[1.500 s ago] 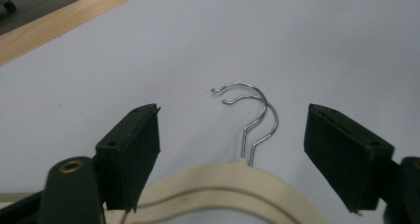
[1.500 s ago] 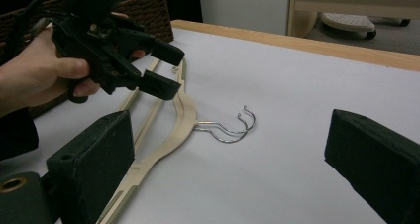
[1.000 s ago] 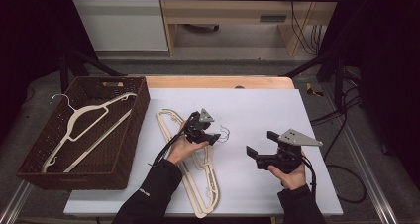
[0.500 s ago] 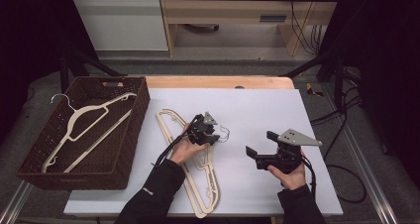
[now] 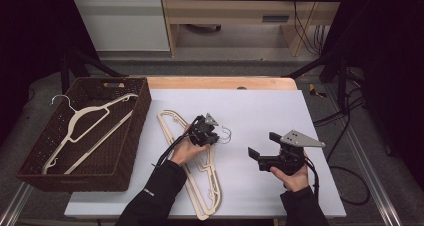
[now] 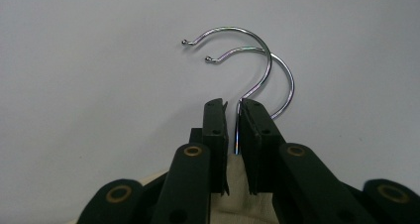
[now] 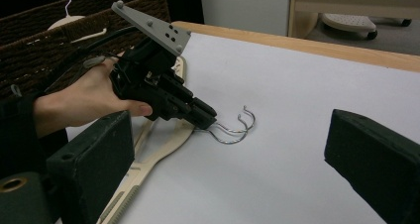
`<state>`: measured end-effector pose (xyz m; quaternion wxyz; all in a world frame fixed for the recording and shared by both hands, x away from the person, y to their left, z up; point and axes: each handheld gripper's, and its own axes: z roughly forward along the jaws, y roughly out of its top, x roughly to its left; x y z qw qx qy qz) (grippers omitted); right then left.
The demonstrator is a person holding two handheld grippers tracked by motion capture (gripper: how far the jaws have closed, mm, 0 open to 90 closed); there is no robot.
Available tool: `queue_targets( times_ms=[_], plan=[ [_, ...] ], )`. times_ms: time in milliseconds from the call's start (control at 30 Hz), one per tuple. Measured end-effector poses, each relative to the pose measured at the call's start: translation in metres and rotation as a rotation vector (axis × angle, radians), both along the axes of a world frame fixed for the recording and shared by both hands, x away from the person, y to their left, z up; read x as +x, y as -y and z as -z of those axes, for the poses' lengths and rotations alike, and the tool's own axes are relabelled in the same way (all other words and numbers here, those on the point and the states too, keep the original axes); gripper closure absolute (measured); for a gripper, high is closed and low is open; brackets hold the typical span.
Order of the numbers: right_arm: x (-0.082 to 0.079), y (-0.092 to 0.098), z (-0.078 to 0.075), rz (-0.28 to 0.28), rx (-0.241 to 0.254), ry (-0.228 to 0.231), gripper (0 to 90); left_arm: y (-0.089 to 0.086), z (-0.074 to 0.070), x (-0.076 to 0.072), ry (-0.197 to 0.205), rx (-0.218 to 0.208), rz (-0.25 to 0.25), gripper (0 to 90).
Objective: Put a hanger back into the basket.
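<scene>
From the high view I find my left claw (image 5: 216, 134) over the middle of the white counter (image 5: 260, 106), set down at the neck of the cream hangers (image 5: 202, 178) that lie stacked on the sheet. Their bodies run from the claw back toward the near edge, and a second arm angles off toward the basket.

In the left gripper view the jaws have just been closing and now stand nearly together, with a thin metal stem caught between the pads. Two chrome hooks (image 6: 247, 65) rise past the jaw tips, one just behind the other. I judge the left claw clamped on the hook stem; whether it pinches one stem or both I cannot tell, since the second wire passes behind the right-hand jaw. Cream plastic shows between the jaws below the stem.

The right gripper view confirms this from the side: the left claw (image 7: 205, 116) sits at the hanger neck, and the two hooks (image 7: 236, 129) lie on the counter just beyond it.

My right claw (image 5: 252, 153) is held above the counter, well apart from the hangers, jaws spread wide with nothing between them.

The brown wicker basket (image 5: 127, 156) stands at the counter's left edge, with another cream hanger (image 5: 87, 118) lying inside it.
</scene>
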<state>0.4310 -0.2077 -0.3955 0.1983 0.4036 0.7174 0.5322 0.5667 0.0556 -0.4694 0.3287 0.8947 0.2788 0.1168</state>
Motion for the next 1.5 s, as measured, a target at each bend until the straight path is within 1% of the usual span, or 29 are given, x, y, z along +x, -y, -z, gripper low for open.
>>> queue_targets(
  times_ms=[33,167,233,300,333,367,500,633,667,700,733,767,800,833,867,900,967,1033,1067,1100,1133,1167,1267,1300,1333,1367,1433,1467,1500],
  plan=[
    [0.0,0.0,0.0,-0.001,0.002,-0.001,5.3,0.001,0.0,0.0,0.002,0.005,0.0,81.3],
    [0.0,-0.001,0.0,-0.006,-0.001,-0.001,5.5,0.002,-0.001,0.001,-0.013,0.017,0.003,84.6],
    [0.0,-0.001,0.0,-0.011,-0.003,-0.002,5.5,0.003,-0.002,0.001,-0.019,0.024,0.009,88.2],
    [0.0,-0.001,0.001,-0.013,-0.001,-0.003,5.7,0.004,-0.003,0.001,-0.02,0.029,0.011,88.4],
    [0.0,-0.001,0.001,-0.013,-0.002,-0.003,5.8,0.004,-0.003,0.001,-0.013,0.03,0.01,88.4],
    [0.0,-0.001,0.001,-0.011,-0.005,-0.003,5.9,0.003,-0.003,0.002,-0.021,0.029,0.014,88.5],
    [0.001,-0.003,0.002,-0.016,-0.005,-0.008,6.2,0.002,-0.004,0.002,-0.028,0.026,0.016,88.9],
    [0.001,-0.004,0.003,-0.028,-0.012,-0.013,6.5,0.0,-0.009,-0.001,-0.012,0.016,0.015,88.9],
    [0.001,-0.004,0.003,-0.027,-0.003,-0.017,6.8,0.0,-0.012,-0.003,0.001,0.019,0.013,89.0],
    [0.001,-0.004,0.003,-0.027,-0.003,-0.017,6.8,-0.001,-0.015,-0.005,0.012,0.013,0.011,89.0],
    [0.001,-0.005,0.003,-0.028,-0.001,-0.018,7.2,-0.004,-0.021,-0.009,0.032,-0.003,0.009,89.0],
    [0.002,-0.005,0.004,-0.027,0.0,-0.019,7.4,-0.004,-0.021,-0.009,0.032,-0.003,0.009,89.0],
    [0.001,-0.006,0.004,-0.028,0.0,-0.022,7.8,-0.006,-0.028,-0.014,0.051,-0.023,0.001,89.0],
    [0.001,-0.006,0.004,-0.028,0.0,-0.022,7.8,-0.006,-0.028,-0.014,0.051,-0.023,0.001,89.0],
    [0.002,-0.006,0.004,-0.035,-0.001,-0.022,8.0,-0.008,-0.031,-0.016,0.064,-0.026,-0.001,89.0],
    [0.002,-0.008,0.005,-0.037,0.0,-0.026,8.6,-0.012,-0.039,-0.021,0.086,-0.027,0.004,89.0],
    [0.003,-0.011,0.006,-0.048,0.008,-0.036,9.0,-0.016,-0.045,-0.025,0.097,-0.048,-0.001,89.0],
    [0.003,-0.014,0.006,-0.048,0.009,-0.04,9.3,-0.018,-0.047,-0.027,0.102,-0.054,-0.001,89.0],
    [0.004,-0.018,0.007,-0.054,0.007,-0.045,9.7,-0.022,-0.051,-0.03,0.114,-0.072,-0.004,89.0],
    [0.004,-0.021,0.007,-0.056,0.012,-0.051,9.9,-0.022,-0.051,-0.03,0.114,-0.072,-0.004,89.0],
    [0.005,-0.024,0.007,-0.066,0.007,-0.053,10.0,-0.026,-0.054,-0.033,0.122,-0.083,-0.007,89.0],
    [0.005,-0.024,0.007,-0.066,0.007,-0.053,10.0,-0.026,-0.054,-0.033,0.122,-0.083,-0.007,89.0],
    [0.006,-0.035,0.008,-0.087,0.005,-0.066,10.7,-0.03,-0.057,-0.038,0.132,-0.097,-0.006,89.0],
    [0.007,-0.04,0.008,-0.088,0.003,-0.07,11.2,-0.031,-0.057,-0.039,0.134,-0.106,-0.01,89.0],
    [0.01,-0.049,0.01,-0.09,-0.004,-0.079,12.1,-0.033,-0.058,-0.039,0.134,-0.114,-0.01,89.0],
    [0.01,-0.049,0.01,-0.09,-0.004,-0.079,12.1,-0.033,-0.058,-0.039,0.134,-0.114,-0.01,89.0],
    [0.013,-0.059,0.012,-0.1,-0.008,-0.094,12.7,-0.033,-0.059,-0.04,0.139,-0.119,-0.015,89.0],
    [0.016,-0.07,0.015,-0.114,-0.013,-0.112,13.4,-0.034,-0.059,-0.041,0.137,-0.121,-0.014,89.0],
    [0.016,-0.07,0.015,-0.114,-0.013,-0.112,13.4,-0.034,-0.059,-0.041,0.139,-0.123,-0.015,89.0]
  ],
)
